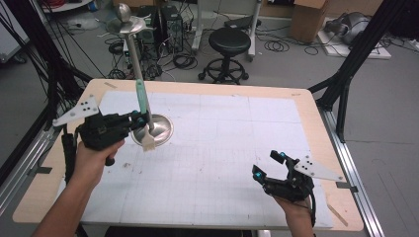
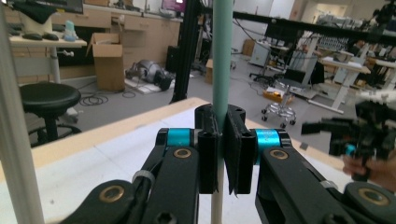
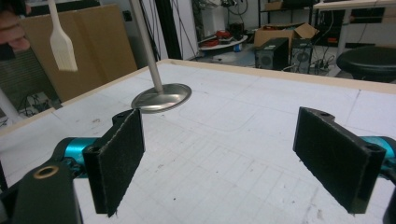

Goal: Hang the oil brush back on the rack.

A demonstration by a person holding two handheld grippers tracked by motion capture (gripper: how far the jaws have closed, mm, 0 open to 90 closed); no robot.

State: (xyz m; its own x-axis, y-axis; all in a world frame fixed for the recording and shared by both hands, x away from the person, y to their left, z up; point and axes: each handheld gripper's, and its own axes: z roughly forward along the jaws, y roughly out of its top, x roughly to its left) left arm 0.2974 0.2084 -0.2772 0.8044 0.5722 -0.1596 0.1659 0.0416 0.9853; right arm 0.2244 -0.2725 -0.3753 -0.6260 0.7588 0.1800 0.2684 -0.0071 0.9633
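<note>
Brush (image 1: pixel 144 112) hangs over the table (image 1: pixel 306 106), by the stand (image 1: pixel 154 129), pinched at its green handle by the left gripper (image 1: pixel 140 119). It looks light and stiff, bristles soft. Right gripper (image 1: pixel 269 165) is spread wide, empty.

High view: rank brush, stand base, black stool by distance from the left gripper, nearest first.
From the left gripper:
1. Brush: clamped in its jaws, bristles down.
2. Stand base: on the table just right of it.
3. Black stool: on the floor beyond the table's far edge.
</note>
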